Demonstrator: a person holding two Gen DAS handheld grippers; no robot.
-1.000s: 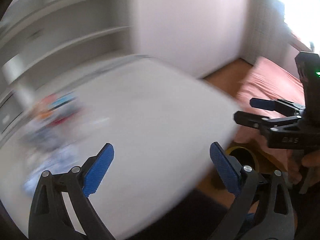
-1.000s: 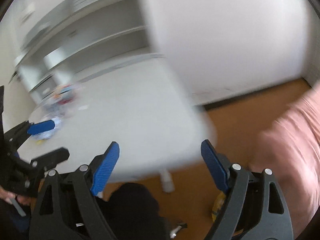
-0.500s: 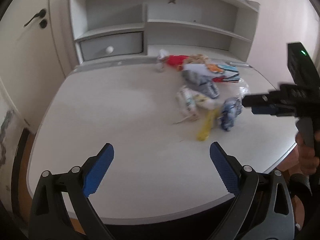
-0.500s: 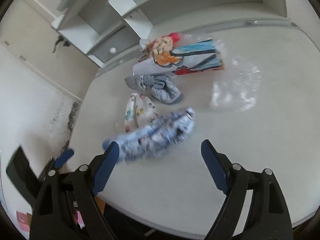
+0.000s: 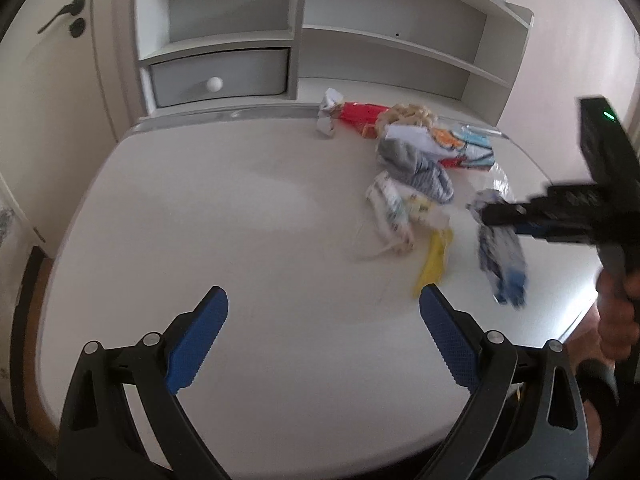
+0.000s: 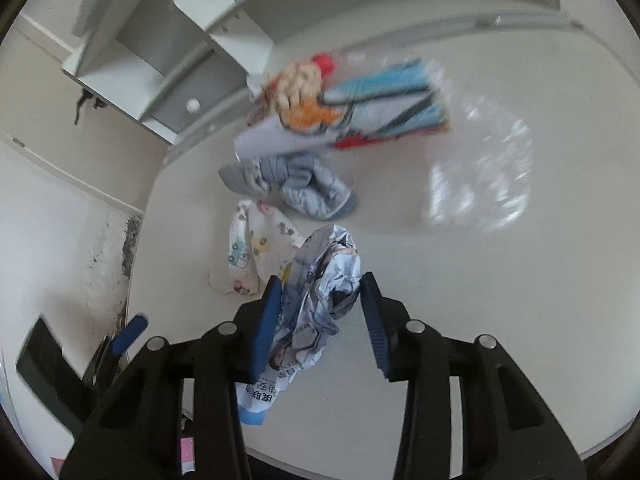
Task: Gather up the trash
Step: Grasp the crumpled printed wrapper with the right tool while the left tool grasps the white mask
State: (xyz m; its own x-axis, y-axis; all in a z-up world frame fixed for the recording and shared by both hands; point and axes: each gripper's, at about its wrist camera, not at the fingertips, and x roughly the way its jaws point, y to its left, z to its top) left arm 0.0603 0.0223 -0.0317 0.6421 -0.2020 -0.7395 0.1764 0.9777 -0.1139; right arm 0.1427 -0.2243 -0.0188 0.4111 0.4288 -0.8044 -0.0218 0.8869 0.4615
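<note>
The crumpled blue-and-white printed wrapper [image 6: 320, 280], at the near edge of the litter on the white table [image 6: 500, 320], now sits between the right gripper [image 6: 318, 312] jaws, which were wide a moment ago and are closing on it. First pickup under way. At nine o'clock, the left gripper [image 5: 324, 340] hangs wide open, empty.

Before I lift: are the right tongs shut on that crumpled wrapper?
Closing. The crumpled wrapper sits between the right tongs; full contact on both sides is unclear.
</note>
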